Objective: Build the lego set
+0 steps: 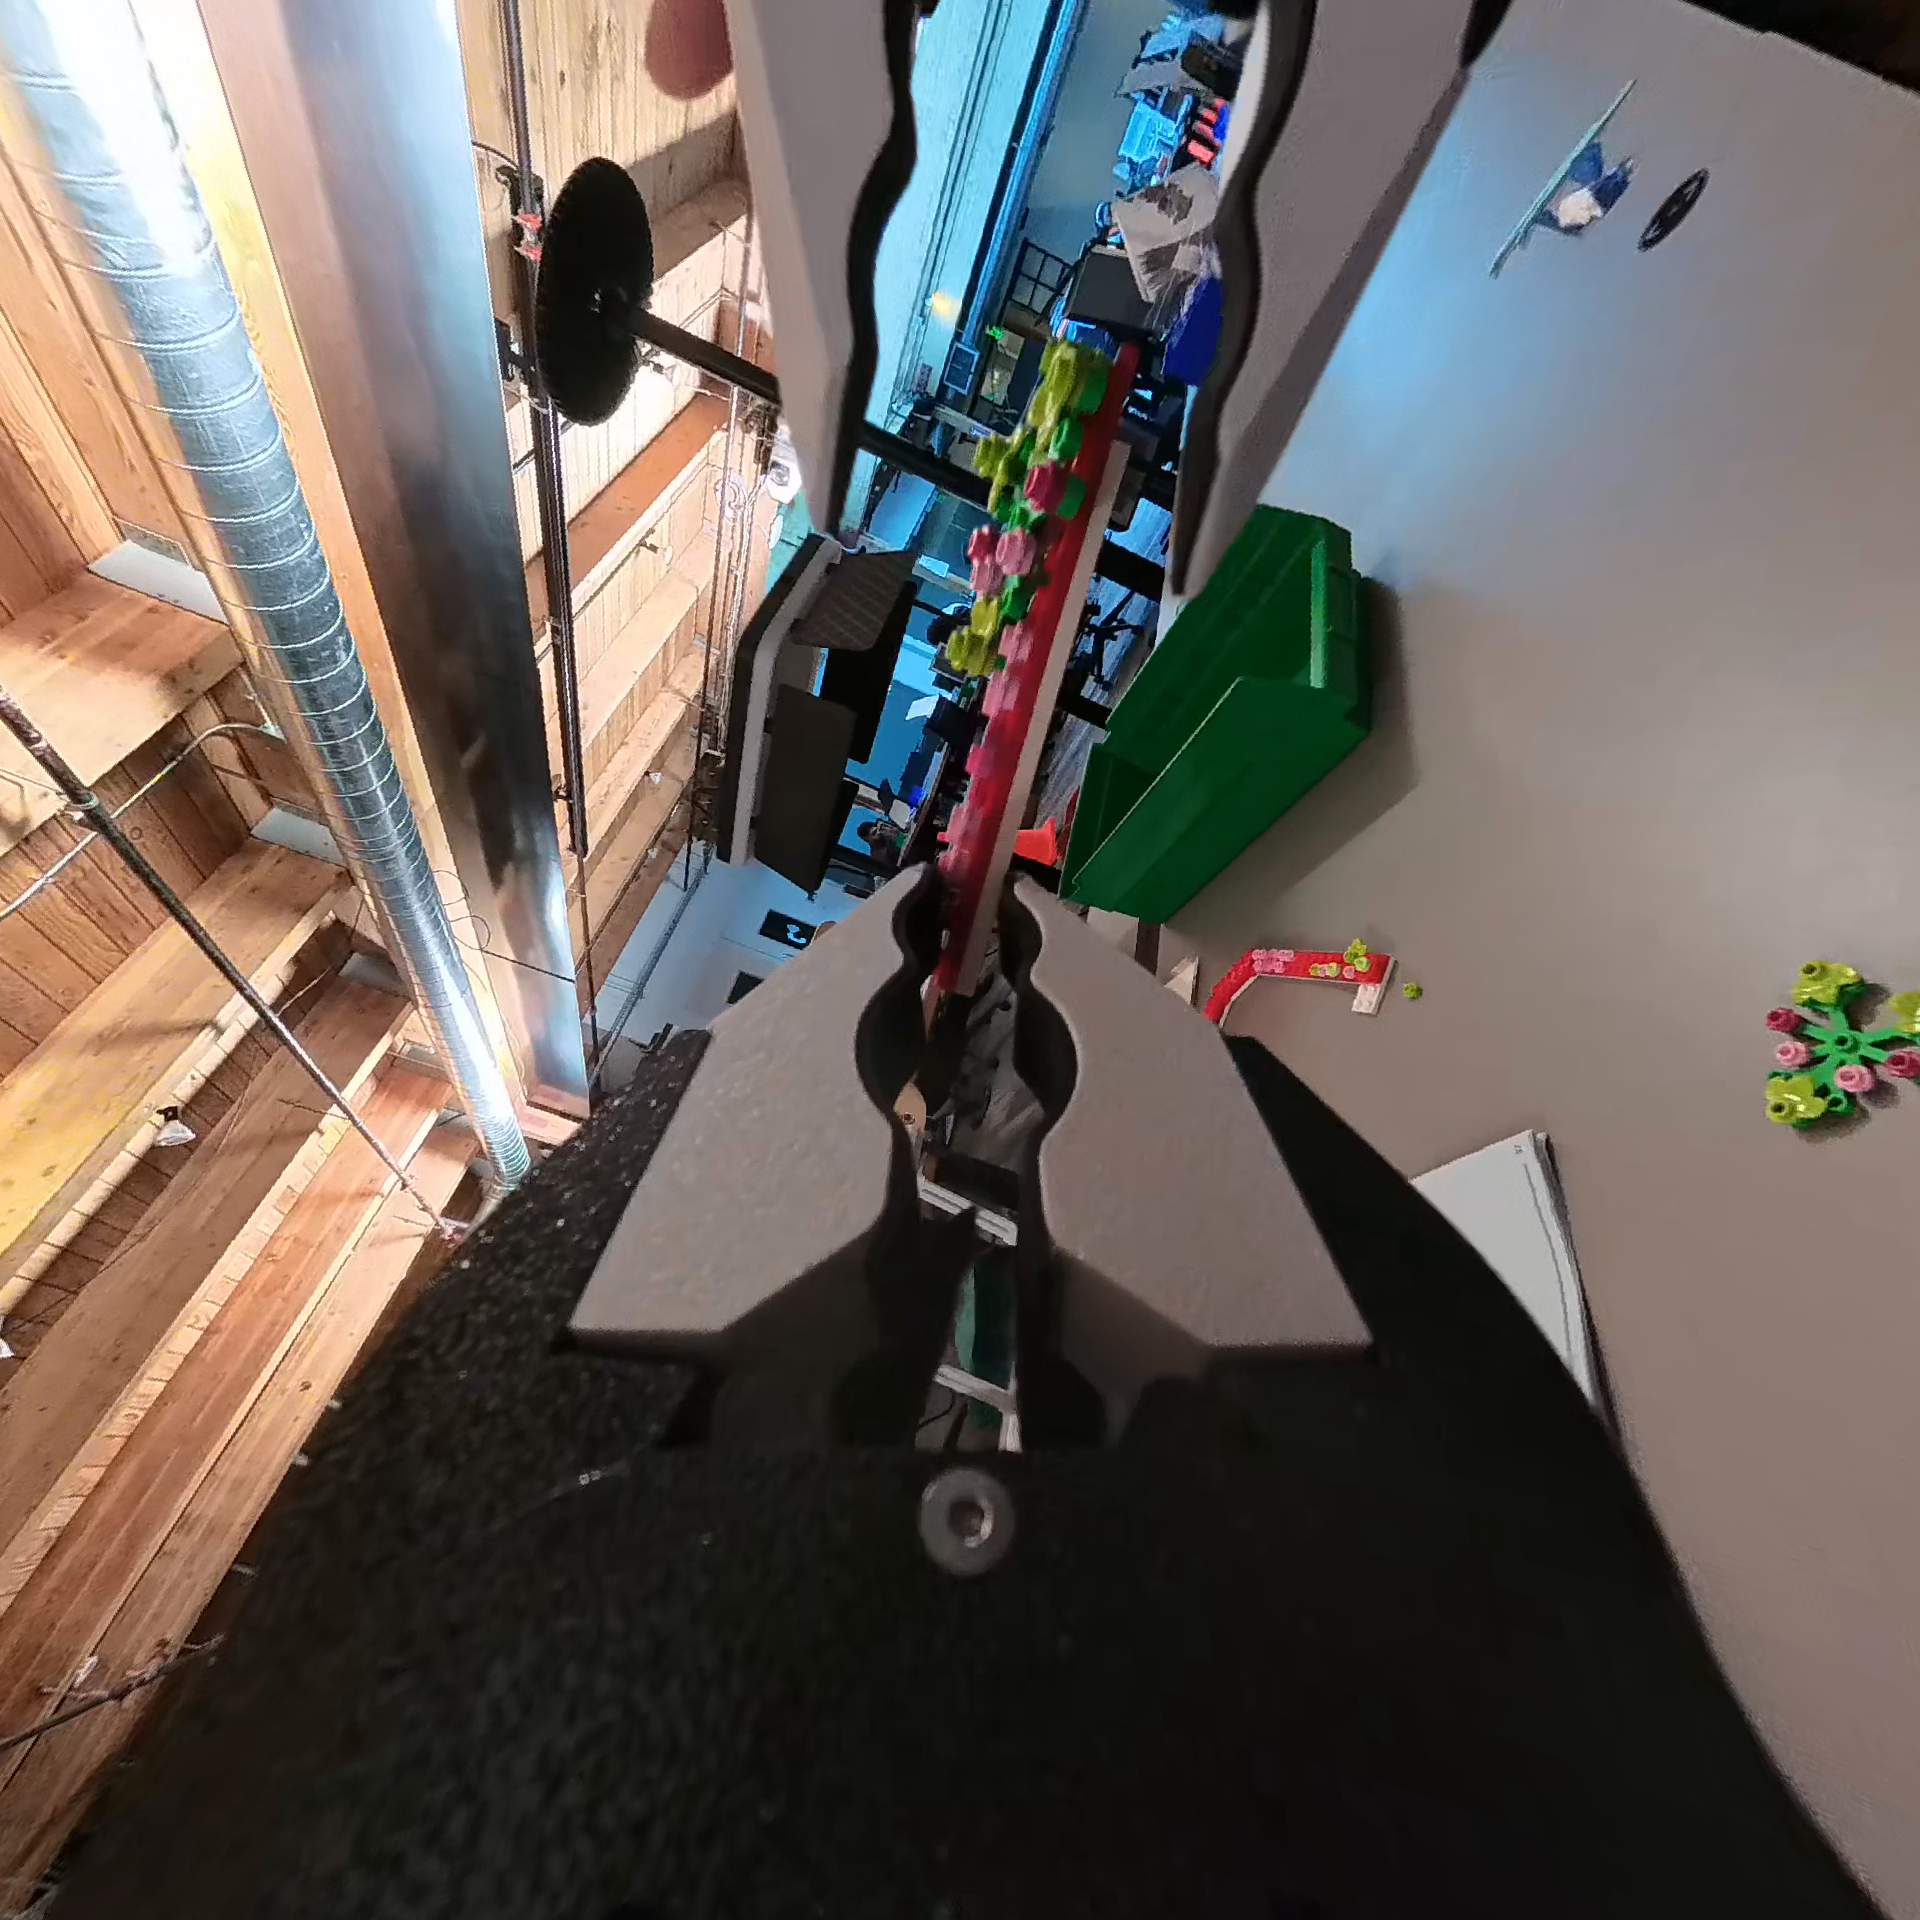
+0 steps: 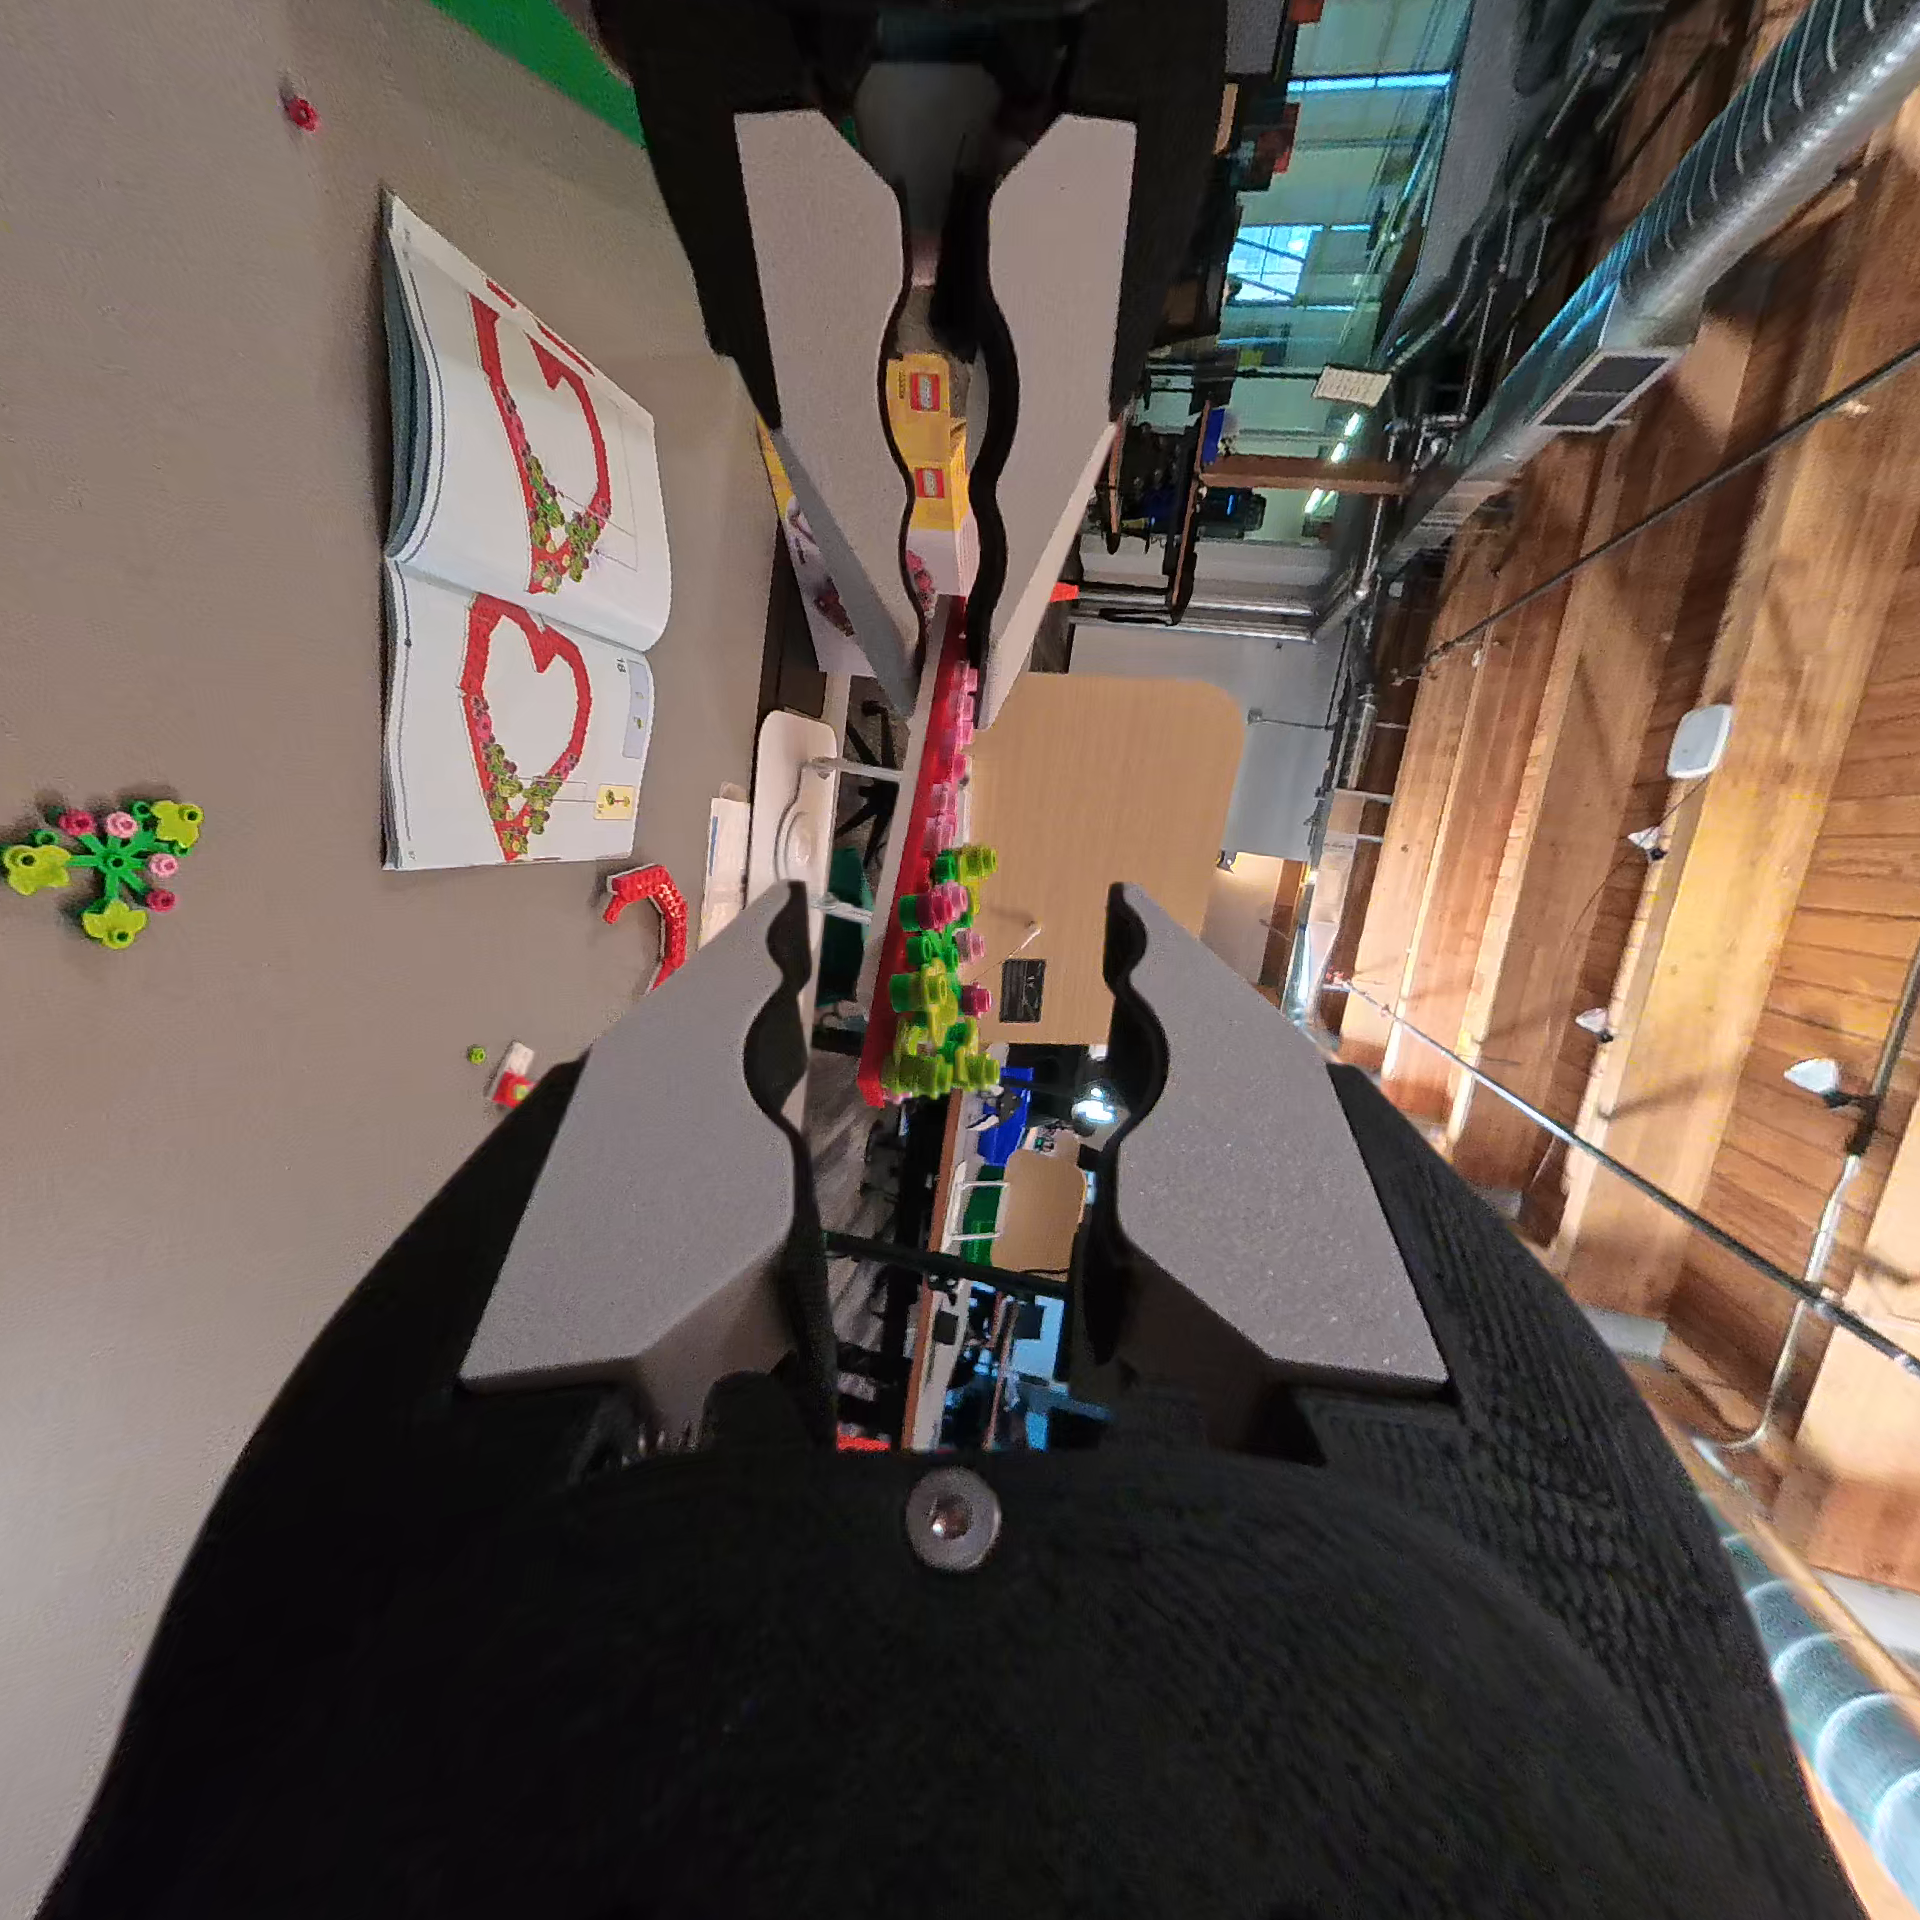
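Observation:
A long red Lego strip (image 1: pixel 1042 644) with pink and lime flowers on it is held in the air above the grey table (image 1: pixel 1662 623). My left gripper (image 1: pixel 971 904) is shut on its bare end. My right gripper (image 2: pixel 956 904) is open, its fingers either side of the flowered end (image 2: pixel 935 987), without pinching it. The right gripper (image 1: pixel 1013 540) shows opposite in the left wrist view, the left gripper (image 2: pixel 951 675) opposite in the right wrist view. A green leaf piece with flowers (image 2: pixel 109 862) and a red curved piece (image 2: pixel 655 914) lie on the table.
An open instruction booklet (image 2: pixel 520 540) lies on the table. A green bin (image 1: pixel 1226 717) stands at the table's far edge. A lime stud (image 2: pixel 476 1055), a small white and red piece (image 2: pixel 511 1075) and a red flower (image 2: pixel 301 109) lie loose. A yellow box (image 2: pixel 930 436) is behind. Tip to tip, the grippers are about 5 centimetres apart.

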`<control>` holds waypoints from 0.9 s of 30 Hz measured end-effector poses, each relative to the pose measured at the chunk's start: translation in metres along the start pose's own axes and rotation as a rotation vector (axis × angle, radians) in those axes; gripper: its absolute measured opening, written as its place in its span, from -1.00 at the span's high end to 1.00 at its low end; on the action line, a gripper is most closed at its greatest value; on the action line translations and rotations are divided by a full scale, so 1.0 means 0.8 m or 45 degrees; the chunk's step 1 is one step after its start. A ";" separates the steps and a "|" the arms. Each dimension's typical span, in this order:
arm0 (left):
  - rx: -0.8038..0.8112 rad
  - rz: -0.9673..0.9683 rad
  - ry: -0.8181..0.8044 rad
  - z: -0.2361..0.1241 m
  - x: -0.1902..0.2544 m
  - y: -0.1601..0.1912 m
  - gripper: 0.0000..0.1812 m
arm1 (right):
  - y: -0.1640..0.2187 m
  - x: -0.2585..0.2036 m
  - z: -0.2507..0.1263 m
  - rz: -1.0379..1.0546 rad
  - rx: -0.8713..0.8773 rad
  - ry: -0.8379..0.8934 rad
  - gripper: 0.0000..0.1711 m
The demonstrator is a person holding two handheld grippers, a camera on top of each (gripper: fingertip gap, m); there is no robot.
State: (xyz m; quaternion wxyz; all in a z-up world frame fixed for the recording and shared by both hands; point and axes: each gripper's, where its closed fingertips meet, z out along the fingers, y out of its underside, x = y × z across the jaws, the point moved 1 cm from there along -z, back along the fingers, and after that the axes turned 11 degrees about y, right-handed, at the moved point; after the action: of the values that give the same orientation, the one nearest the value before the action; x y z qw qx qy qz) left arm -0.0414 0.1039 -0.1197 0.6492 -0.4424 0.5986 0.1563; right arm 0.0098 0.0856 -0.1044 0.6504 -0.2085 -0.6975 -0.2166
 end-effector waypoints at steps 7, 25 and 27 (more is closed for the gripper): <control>0.024 -0.021 0.028 -0.006 0.000 -0.008 0.93 | -0.001 -0.005 0.003 -0.079 -0.002 -0.038 0.45; 0.037 -0.028 0.088 -0.005 0.008 -0.013 0.92 | 0.003 -0.017 0.005 -0.086 0.027 -0.082 0.47; 0.041 -0.027 0.093 -0.005 0.009 -0.014 0.92 | 0.003 -0.019 0.006 -0.085 0.031 -0.089 0.50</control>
State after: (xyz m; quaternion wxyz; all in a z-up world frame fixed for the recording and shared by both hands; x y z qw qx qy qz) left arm -0.0336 0.0922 -0.1218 0.6357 -0.4435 0.6196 0.1234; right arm 0.0084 0.0897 -0.1195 0.6205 -0.1847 -0.7290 -0.2223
